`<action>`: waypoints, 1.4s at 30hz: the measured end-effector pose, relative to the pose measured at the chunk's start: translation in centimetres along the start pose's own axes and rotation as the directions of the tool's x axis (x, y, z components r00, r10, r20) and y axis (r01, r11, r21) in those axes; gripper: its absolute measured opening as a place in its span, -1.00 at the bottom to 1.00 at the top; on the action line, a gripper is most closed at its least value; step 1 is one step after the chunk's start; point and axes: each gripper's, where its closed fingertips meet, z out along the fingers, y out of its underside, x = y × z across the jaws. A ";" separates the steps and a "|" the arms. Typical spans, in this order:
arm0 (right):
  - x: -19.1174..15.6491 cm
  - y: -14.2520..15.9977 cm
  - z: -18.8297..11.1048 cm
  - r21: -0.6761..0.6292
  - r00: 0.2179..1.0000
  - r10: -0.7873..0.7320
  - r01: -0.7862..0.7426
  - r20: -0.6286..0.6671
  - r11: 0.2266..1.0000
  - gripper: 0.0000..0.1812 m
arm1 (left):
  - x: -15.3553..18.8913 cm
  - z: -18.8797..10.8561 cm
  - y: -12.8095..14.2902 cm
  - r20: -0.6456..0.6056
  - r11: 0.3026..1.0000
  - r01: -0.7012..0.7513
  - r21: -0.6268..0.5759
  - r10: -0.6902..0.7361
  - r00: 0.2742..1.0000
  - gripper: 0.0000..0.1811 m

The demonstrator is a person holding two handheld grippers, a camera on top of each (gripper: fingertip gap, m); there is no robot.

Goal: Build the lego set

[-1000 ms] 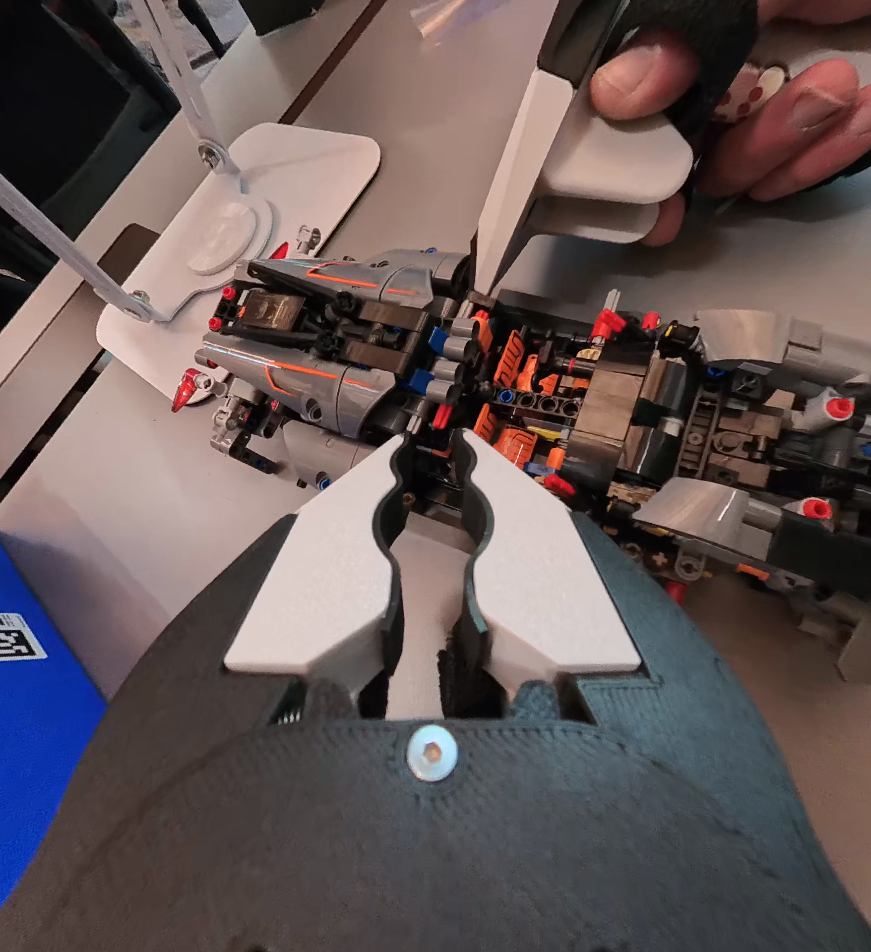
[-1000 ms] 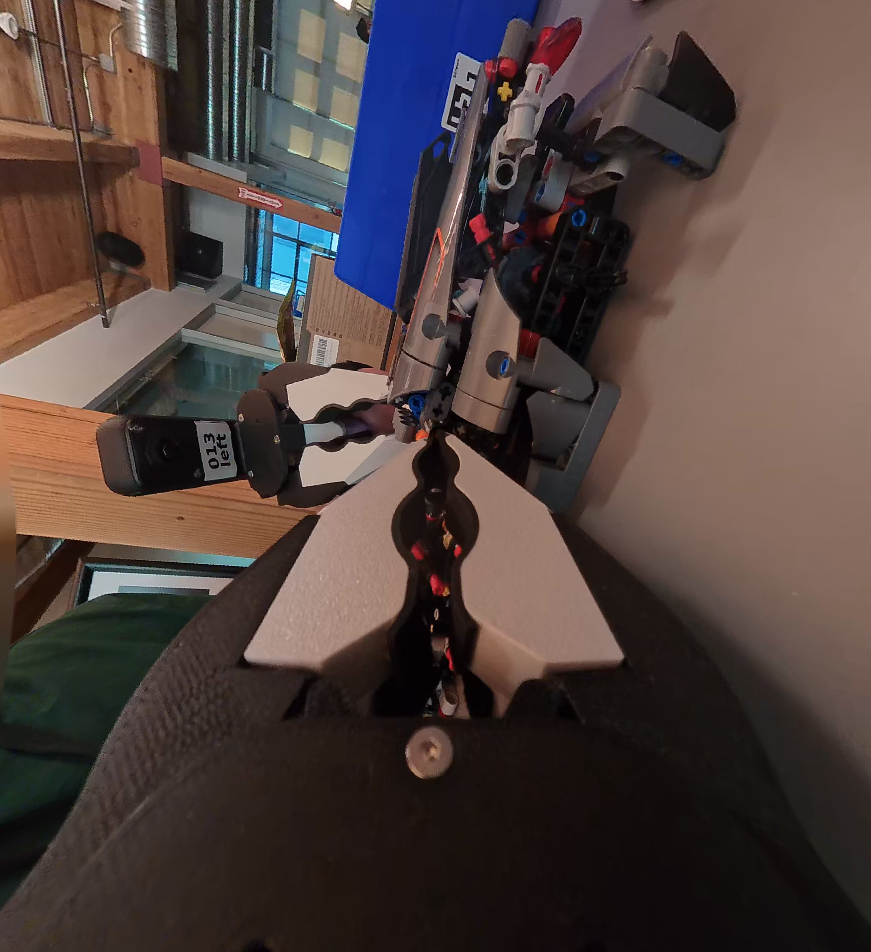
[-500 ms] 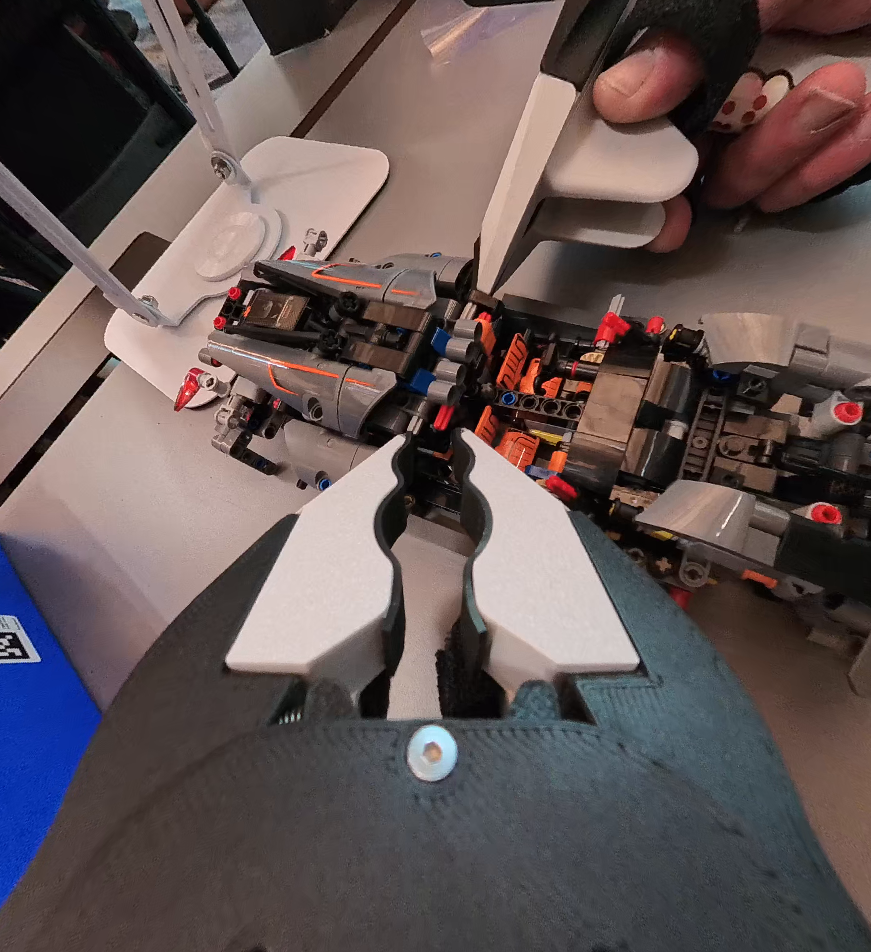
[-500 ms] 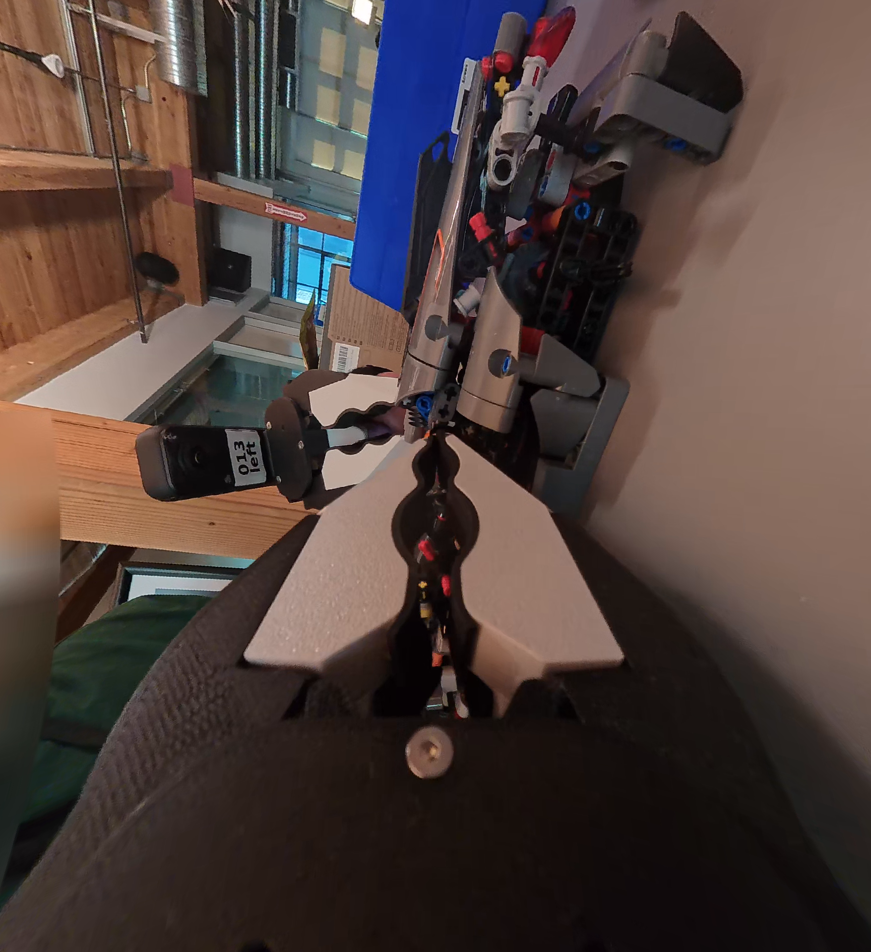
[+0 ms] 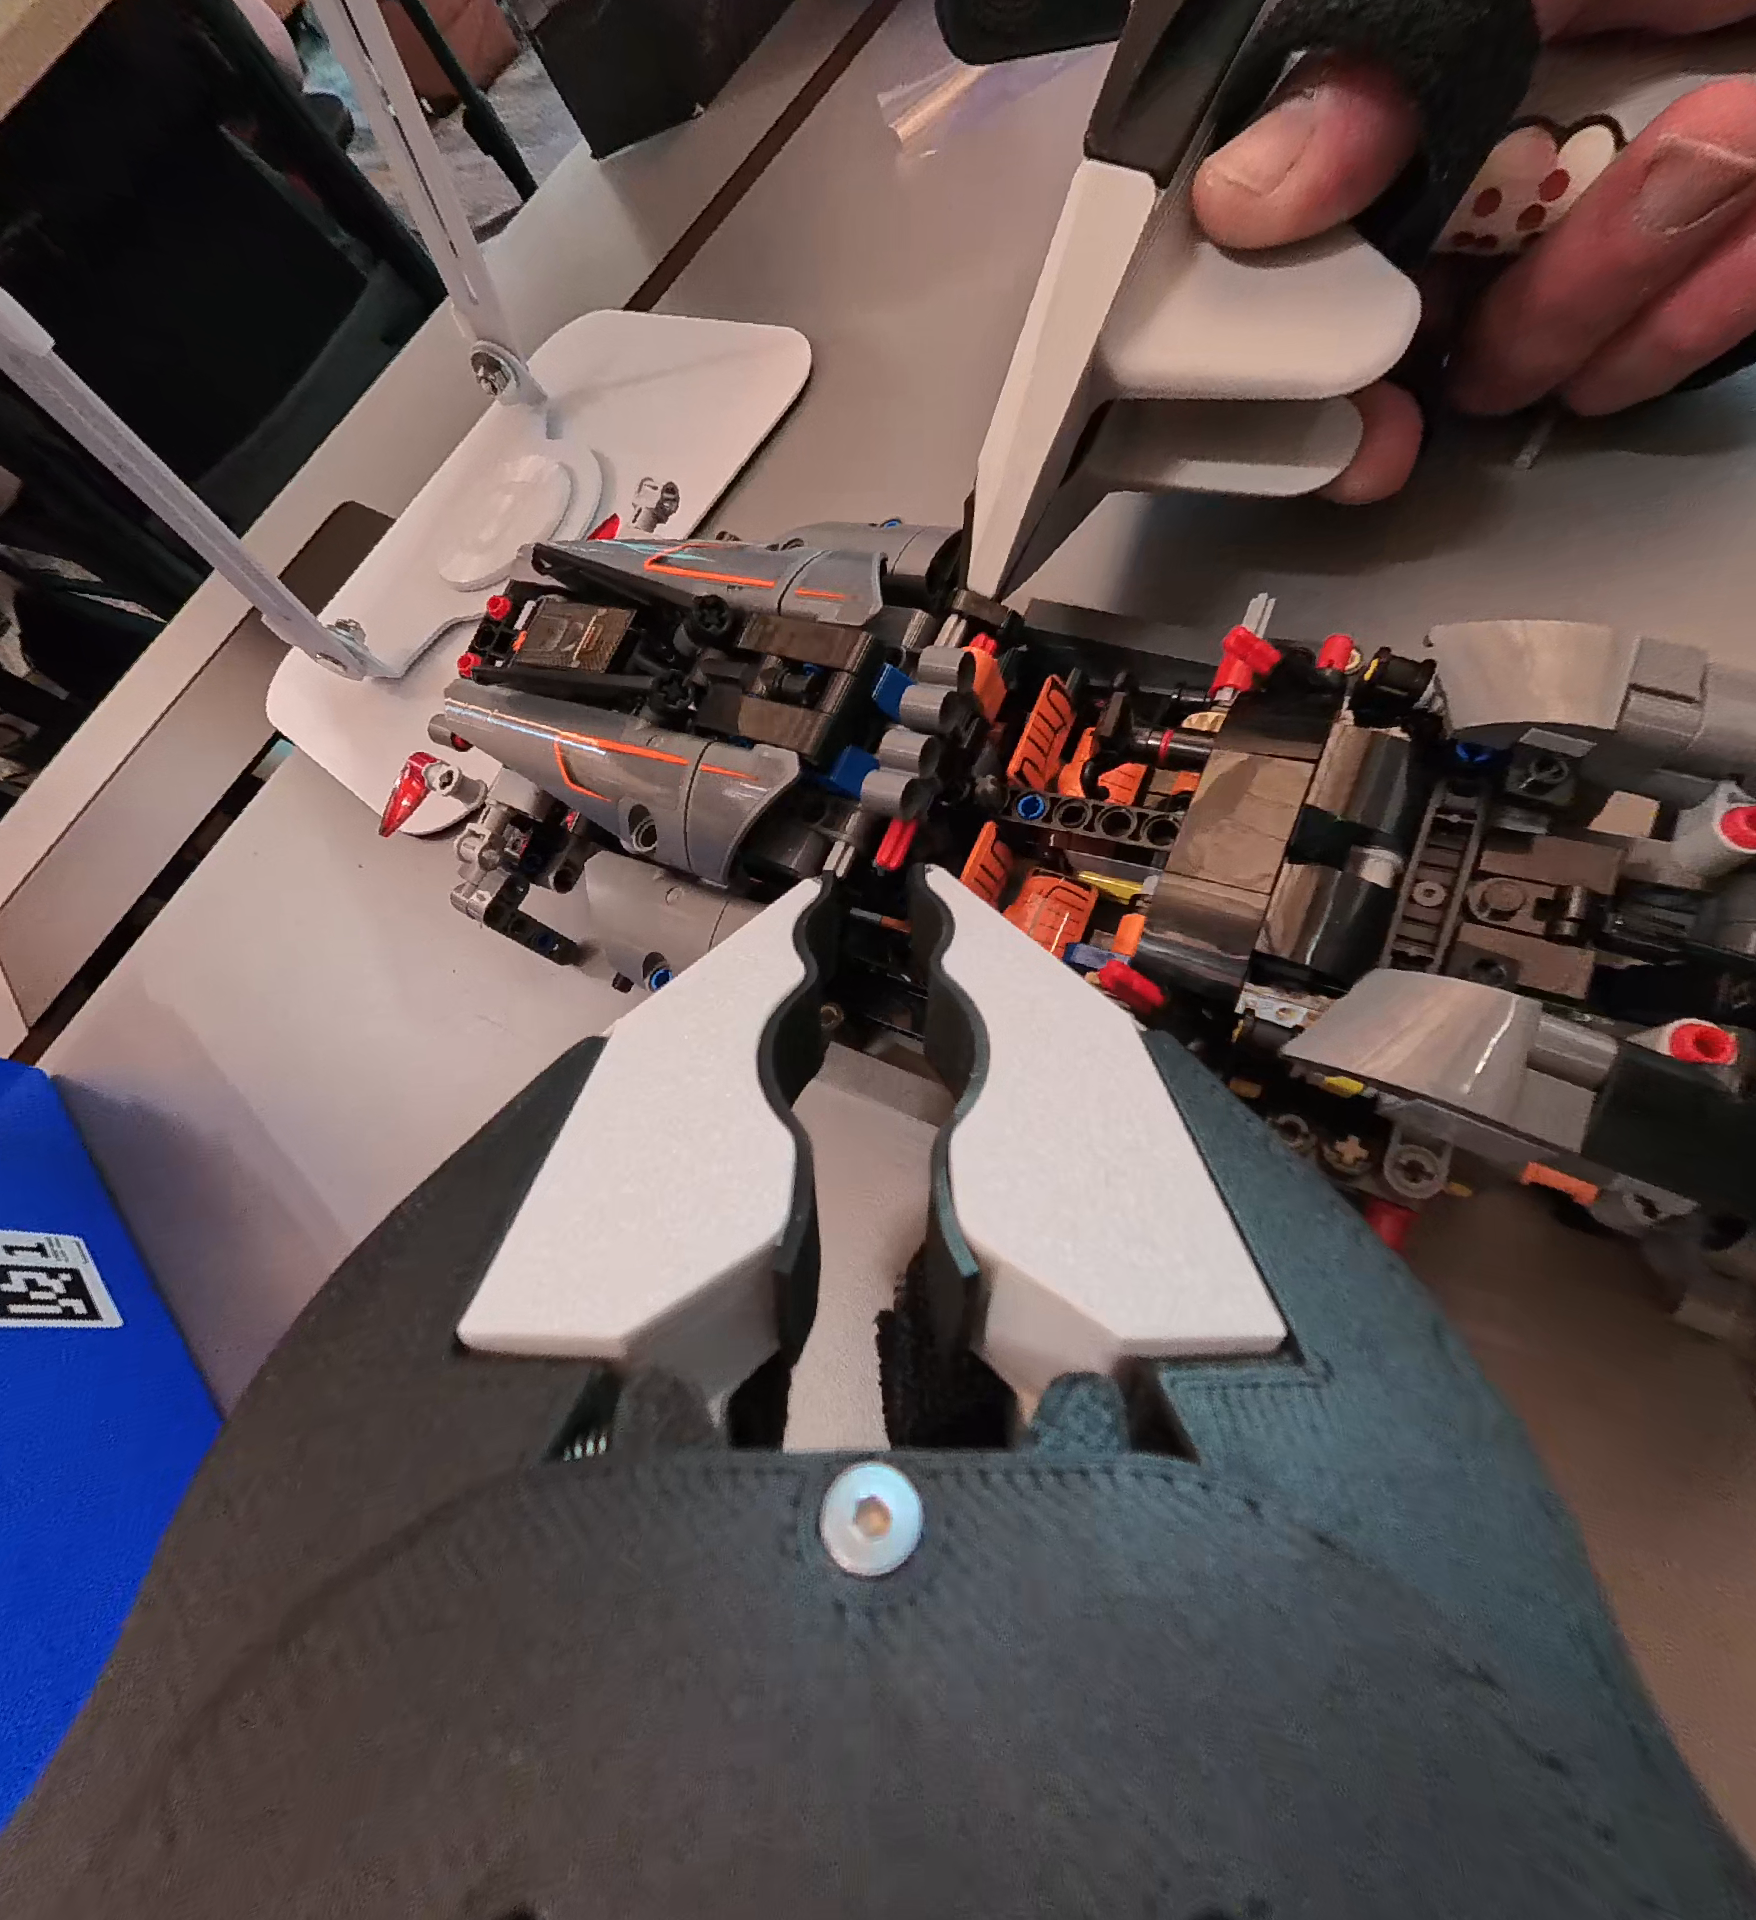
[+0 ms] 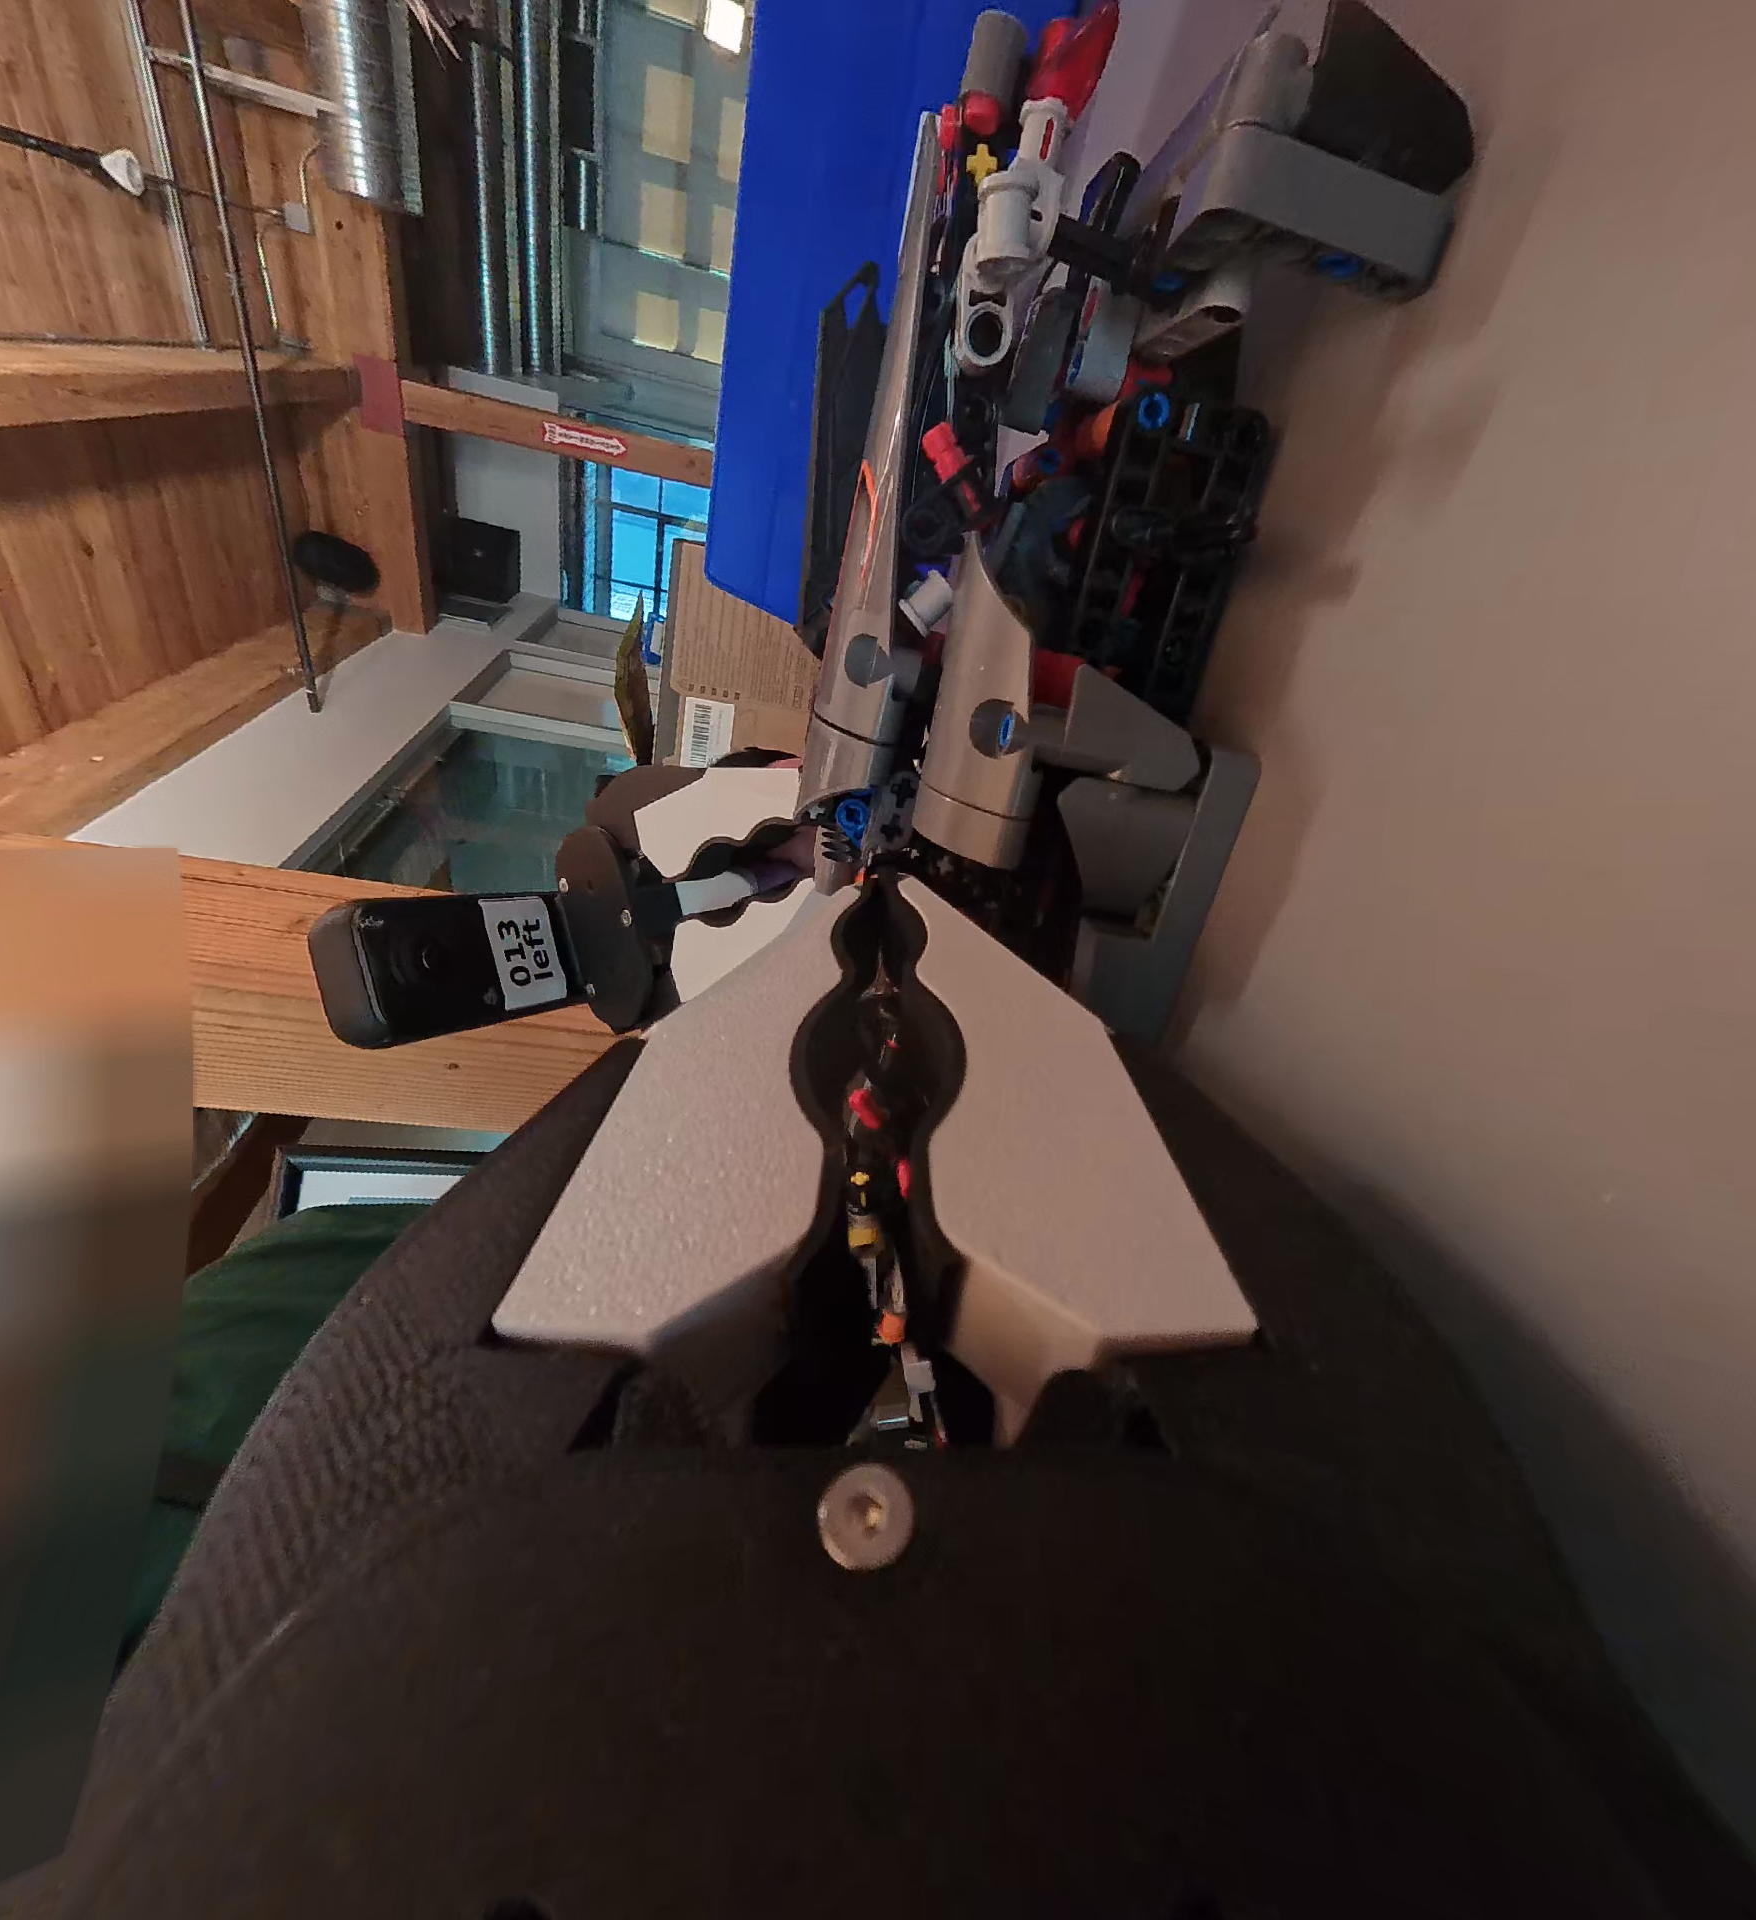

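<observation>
The lego car model (image 5: pixel 1269 810), grey and black with orange parts and red pins, lies lengthwise on the grey table (image 5: pixel 334 1039). My left gripper (image 5: pixel 872 883) is at its near side. The jaws stand a narrow gap apart, clasping a black beam on the model's edge. My right gripper (image 5: pixel 988 587), held by a gloved hand (image 5: pixel 1632 208), comes down from the far side. Its fingers are together and the tip touches the model's far edge. In the right wrist view the right gripper (image 6: pixel 879 883) is shut against the model (image 6: pixel 988 623), with the left gripper (image 6: pixel 760 862) opposite.
A blue box (image 5: pixel 22 1455) with a square tag lies at the near left and shows behind the model in the right wrist view (image 6: pixel 822 312). A white stand base (image 5: pixel 645 416) with thin metal legs sits past the model's left end. The table edge runs along the left. The gap from one gripper's tips to the other's is roughly 5 centimeters.
Both grippers stay at the model with the same jaw gaps. The views have shifted slightly, and the model sits a little farther right in the left wrist view.
</observation>
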 end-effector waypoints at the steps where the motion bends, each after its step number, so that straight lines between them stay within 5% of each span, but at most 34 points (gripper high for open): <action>1: 0.0 0.0 0.0 -0.001 1.000 0.003 -0.003 0.001 1.000 -1.00 | 0.0 0.0 0.0 0.002 1.000 0.000 0.002 0.000 1.000 -0.89; 25: 0.3 -0.5 0.1 0.003 0.993 -0.082 0.082 -0.079 0.997 -1.00 | -0.5 0.2 -0.1 0.049 1.000 -0.001 0.023 0.000 0.999 -0.93; 42: 0.6 -1.2 0.4 -0.017 0.994 -0.008 0.006 -0.110 1.000 -1.00 | -1.1 0.3 -0.1 0.084 1.000 0.007 0.028 -0.009 0.996 -1.00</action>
